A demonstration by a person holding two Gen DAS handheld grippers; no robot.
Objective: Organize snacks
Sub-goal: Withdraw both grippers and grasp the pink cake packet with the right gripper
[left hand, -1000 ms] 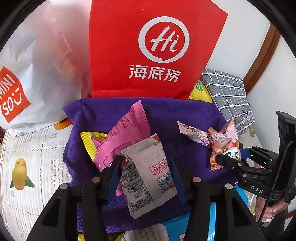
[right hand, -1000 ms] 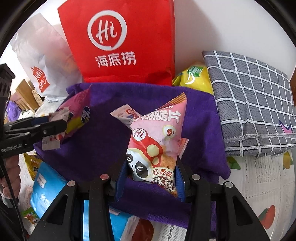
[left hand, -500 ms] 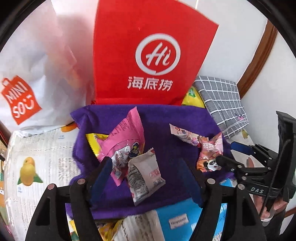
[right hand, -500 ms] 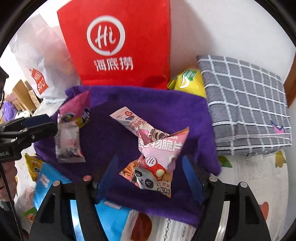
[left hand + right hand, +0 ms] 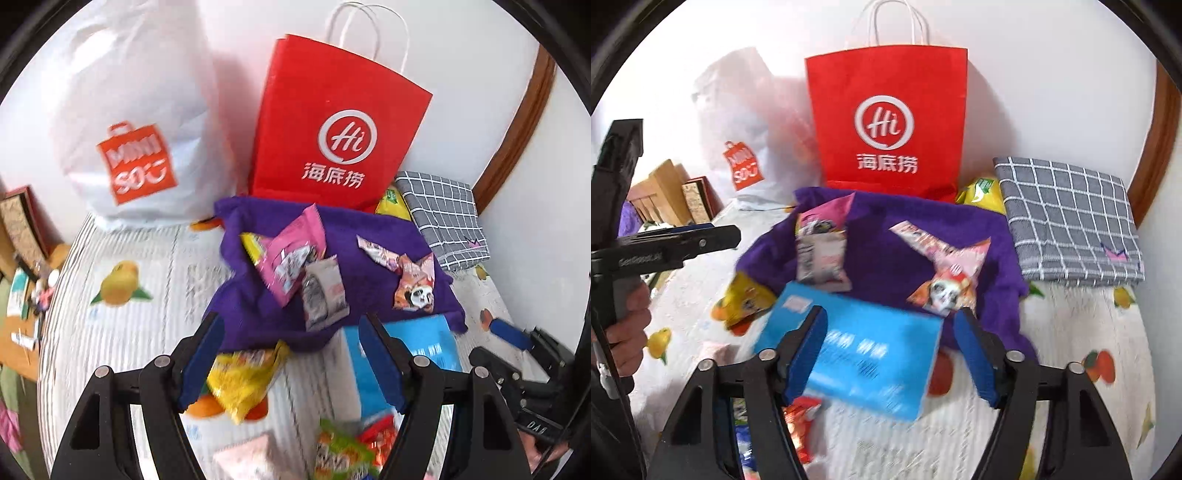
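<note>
Both grippers have withdrawn from the purple towel (image 5: 373,236) and now stand empty with jaws spread wide — the left gripper (image 5: 291,354) at lower centre of its view, the right gripper (image 5: 890,350) at lower centre of its own.

A second earlier each was clamped on a packet. The grey-white sachet (image 5: 325,291) released by the left gripper now lies at the middle of the towel, touching the pink packet (image 5: 291,254) above it. The panda-print packet (image 5: 949,280) released by the right gripper lies on the towel's right part, overlapping a long pink wrapper (image 5: 919,236).

Four snacks are thus gathered on the towel, in front of the red Haidilao paper bag (image 5: 340,129) and beside the grey checked cloth (image 5: 1067,218).

Unsorted items remain in the lower frame, off the towel:
- a yellow packet (image 5: 243,380) between the left fingers
- a blue box (image 5: 860,350) between the right fingers, its far edge against the towel
- a green-and-orange packet (image 5: 343,450), blurred

The drop-off step appears complete; the grippers seem placed to collect these next.
</note>
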